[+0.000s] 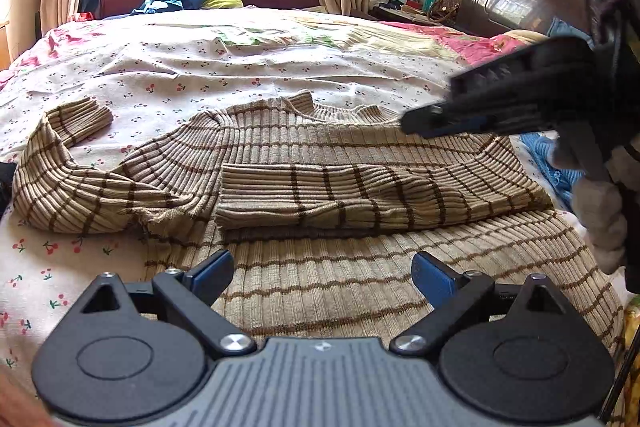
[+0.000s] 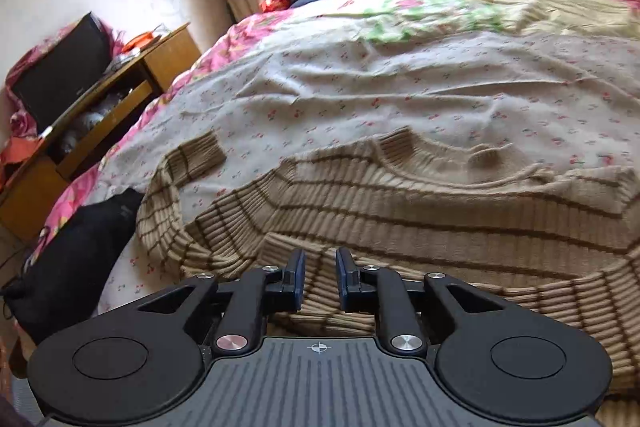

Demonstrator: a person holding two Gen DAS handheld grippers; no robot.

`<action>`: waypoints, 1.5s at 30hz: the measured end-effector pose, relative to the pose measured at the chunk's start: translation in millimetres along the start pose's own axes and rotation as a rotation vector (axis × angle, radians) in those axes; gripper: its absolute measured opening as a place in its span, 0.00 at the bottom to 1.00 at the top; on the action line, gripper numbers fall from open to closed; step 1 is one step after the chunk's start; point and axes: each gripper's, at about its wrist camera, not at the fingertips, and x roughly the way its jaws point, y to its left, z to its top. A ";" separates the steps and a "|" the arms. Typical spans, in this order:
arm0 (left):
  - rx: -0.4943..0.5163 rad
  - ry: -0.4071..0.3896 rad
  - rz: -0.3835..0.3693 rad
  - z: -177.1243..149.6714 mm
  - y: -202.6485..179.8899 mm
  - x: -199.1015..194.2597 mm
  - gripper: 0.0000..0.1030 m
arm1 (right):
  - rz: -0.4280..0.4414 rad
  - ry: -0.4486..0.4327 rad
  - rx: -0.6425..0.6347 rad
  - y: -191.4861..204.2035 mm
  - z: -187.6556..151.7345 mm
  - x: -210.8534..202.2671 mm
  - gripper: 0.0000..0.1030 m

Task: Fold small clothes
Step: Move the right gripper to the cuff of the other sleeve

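Both grippers hold nothing, left gripper [image 1: 323,274] wide open, right gripper [image 2: 319,277] open a little, above one striped sweater [image 1: 320,163] on the bed [image 1: 200,75].

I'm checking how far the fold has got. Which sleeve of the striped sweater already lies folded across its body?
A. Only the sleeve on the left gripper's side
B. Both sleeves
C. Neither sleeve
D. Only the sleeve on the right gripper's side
D: in the left wrist view one sleeve lies across the sweater body, while the other sleeve curls out on the bedsheet.
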 end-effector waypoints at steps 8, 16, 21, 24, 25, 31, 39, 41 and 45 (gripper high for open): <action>0.064 -0.056 0.059 38.3 -15.4 35.7 1.00 | -0.346 -0.022 0.165 -107.6 -29.2 -20.5 0.21; -0.009 0.137 0.234 27.6 17.3 96.1 1.00 | -0.315 -0.026 0.188 -126.5 -41.1 -18.7 0.20; -0.062 0.120 0.244 27.5 26.7 78.1 1.00 | -0.273 -0.047 0.299 -145.2 -46.2 -30.2 0.11; -0.020 0.088 0.276 23.3 21.9 64.1 1.00 | -0.318 -0.073 0.223 -122.8 -43.2 -41.5 0.19; -0.001 0.099 0.286 21.5 21.1 65.5 1.00 | -0.328 -0.084 0.172 -111.6 -42.6 -44.2 0.23; -0.033 0.109 0.270 22.4 27.2 52.2 1.00 | -0.362 0.070 0.054 -86.3 -47.1 -10.2 0.23; -0.132 0.032 0.322 10.6 57.8 1.0 1.00 | -0.200 0.016 -0.097 -13.5 -13.8 -17.5 0.26; -0.154 0.004 0.352 9.4 66.1 -6.1 1.00 | -0.095 0.052 -0.116 14.7 1.6 1.1 0.26; -0.209 -0.027 0.325 5.0 81.8 -9.6 1.00 | 0.056 0.125 -0.240 88.2 18.3 42.0 0.27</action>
